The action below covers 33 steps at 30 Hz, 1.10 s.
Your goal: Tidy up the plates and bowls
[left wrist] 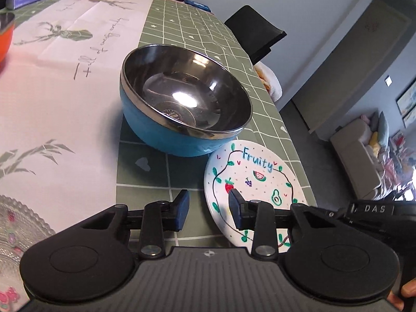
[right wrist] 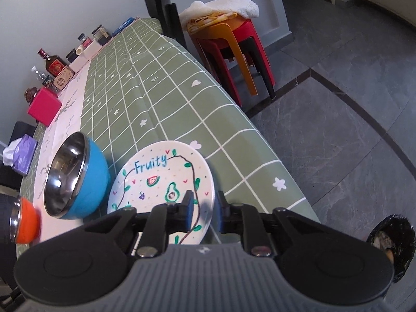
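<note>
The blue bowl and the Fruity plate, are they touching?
Cannot tell. In the left wrist view the blue bowl overlaps the Fruity plate; in the right wrist view their edges meet with no plain gap or contact.

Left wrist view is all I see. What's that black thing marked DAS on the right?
Observer: That's the right gripper; it straddles the Fruity plate at its rim.
Operator: What's on the floor beside the table?
Observer: Stacked red and orange stools with a white cloth on top.
Operator: Anything else down there?
Observer: A black-bagged bin near the table's corner.
</note>
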Motion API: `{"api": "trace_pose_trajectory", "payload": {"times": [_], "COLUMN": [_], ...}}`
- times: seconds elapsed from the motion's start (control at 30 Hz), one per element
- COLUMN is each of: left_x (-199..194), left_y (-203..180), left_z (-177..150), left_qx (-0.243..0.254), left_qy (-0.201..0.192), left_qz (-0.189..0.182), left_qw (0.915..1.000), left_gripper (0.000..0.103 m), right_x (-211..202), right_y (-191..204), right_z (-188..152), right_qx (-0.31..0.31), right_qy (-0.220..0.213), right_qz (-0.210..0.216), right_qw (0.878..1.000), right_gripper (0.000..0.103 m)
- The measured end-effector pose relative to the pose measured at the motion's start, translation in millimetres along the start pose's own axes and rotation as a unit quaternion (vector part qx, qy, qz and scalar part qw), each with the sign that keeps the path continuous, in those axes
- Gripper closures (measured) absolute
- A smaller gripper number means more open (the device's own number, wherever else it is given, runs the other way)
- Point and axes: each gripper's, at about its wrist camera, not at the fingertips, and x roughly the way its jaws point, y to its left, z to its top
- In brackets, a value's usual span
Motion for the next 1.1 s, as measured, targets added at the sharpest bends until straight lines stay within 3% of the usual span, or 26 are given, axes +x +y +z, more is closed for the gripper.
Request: {"api": "trace_pose_trajectory", "payload": {"times": [0.07, 0.23, 0.6, 0.77, 0.87, 0.93, 1.1], "left_x": [2.6, 5.8, -8.7, -16.5, -18.2, -18.1, -2.6], "left_y": [1.9, 5.7, -1.5, 2.5, 1.9, 2.4, 3.3], "left_z": [0.5, 1.5, -6.8, -10.0, -2.7, 4.1, 12.0], "left_qx": [-0.008, -0.02, -0.003, -0.006, 0.002, 0.006, 0.017], "left_qy": [0.002, 0.009, 0.021, 0.037, 0.012, -0.006, 0.003], "left_qz": [-0.005, -0.017, 0.006, -0.001, 0.01, 0.007, -0.001], "left_qw": [1.0, 0.9996, 0.9998, 0.9993, 0.9999, 0.9999, 0.9999], "left_gripper": [0.069, 0.095, 0.096, 0.098, 0.093, 0.078, 0.076], "right_x": [3.2, 5.1, -4.5, -11.6, -13.5, -16.0, -10.4], "right_y": [-6.8, -13.2, -4.7, -10.9, -16.9, -18.7, -21.7], "right_z": [0.3, 0.0, -9.4, -16.8, -13.8, -10.1, -2.4], "right_qx": [0.02, 0.039, -0.001, -0.017, -0.006, -0.006, 0.008], "right_qy": [0.011, 0.02, 0.053, 0.063, 0.054, 0.036, 0.026], "right_qz": [0.01, 0.025, 0.012, 0.019, 0.02, 0.019, 0.042], "right_qw": [1.0, 0.999, 0.999, 0.998, 0.998, 0.999, 0.999], "right_gripper": [0.096, 0.099, 0.099, 0.1, 0.094, 0.093, 0.082]}}
